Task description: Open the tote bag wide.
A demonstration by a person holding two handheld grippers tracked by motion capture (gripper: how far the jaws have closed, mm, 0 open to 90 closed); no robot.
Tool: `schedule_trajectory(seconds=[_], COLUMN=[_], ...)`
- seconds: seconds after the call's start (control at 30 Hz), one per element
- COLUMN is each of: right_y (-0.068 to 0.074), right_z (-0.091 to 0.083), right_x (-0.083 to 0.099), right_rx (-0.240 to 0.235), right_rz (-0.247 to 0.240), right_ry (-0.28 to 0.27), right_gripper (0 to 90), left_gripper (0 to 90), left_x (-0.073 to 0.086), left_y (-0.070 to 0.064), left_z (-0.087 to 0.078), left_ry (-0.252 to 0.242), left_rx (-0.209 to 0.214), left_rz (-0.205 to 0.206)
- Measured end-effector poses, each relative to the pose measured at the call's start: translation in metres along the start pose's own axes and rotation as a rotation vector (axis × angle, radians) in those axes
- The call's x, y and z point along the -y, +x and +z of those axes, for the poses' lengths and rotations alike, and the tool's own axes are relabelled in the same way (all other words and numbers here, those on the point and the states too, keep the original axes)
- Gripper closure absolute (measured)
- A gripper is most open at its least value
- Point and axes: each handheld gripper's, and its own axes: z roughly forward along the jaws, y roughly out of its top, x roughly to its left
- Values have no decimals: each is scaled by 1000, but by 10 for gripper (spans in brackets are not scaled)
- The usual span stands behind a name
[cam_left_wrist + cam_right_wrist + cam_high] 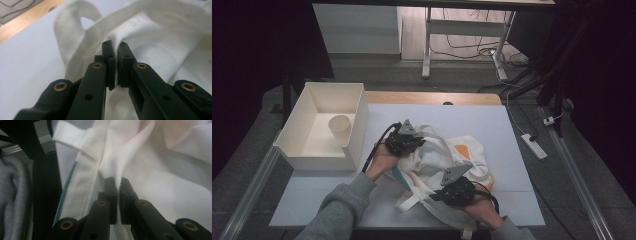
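The left gripper [408,141] and right gripper [452,192] both sit on a crumpled white tote bag [437,155] with orange print, mid-table, an open white box [307,150] at its 9 o'clock. In the left gripper view, the jaws pinch a ribbed fold below a looped handle [72,30]. In the right gripper view, the jaws clamp a fold beside a teal-edged seam [67,185].
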Motion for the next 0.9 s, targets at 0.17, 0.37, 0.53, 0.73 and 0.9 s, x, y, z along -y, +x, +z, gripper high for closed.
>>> schedule_trajectory(seconds=[0.17, 0.37, 0.53, 0.73, 0.9], right_y=[13, 10, 3, -10, -8], right_z=[-8, -6, -4, -8, -6], right_x=[1, 6, 10, 14, 14], right_rx=[-11, 1, 17, 66, 66], right_rz=[-53, -62, -44, -20, -38], right_ry=[20, 44, 47, 52, 58], right_gripper=[871, 869, 869, 868, 855], left_gripper=[864, 863, 863, 862, 860], left_x=[-6, -3, -1, 1, 1], left_y=[2, 6, 9, 16, 12], left_z=[2, 2, 2, 0, 2], left_ry=[-12, 0, -9, -19, -12], left_rx=[4, 7, -6, -12, -13], left_rz=[-16, -29, -35, -66, -47])
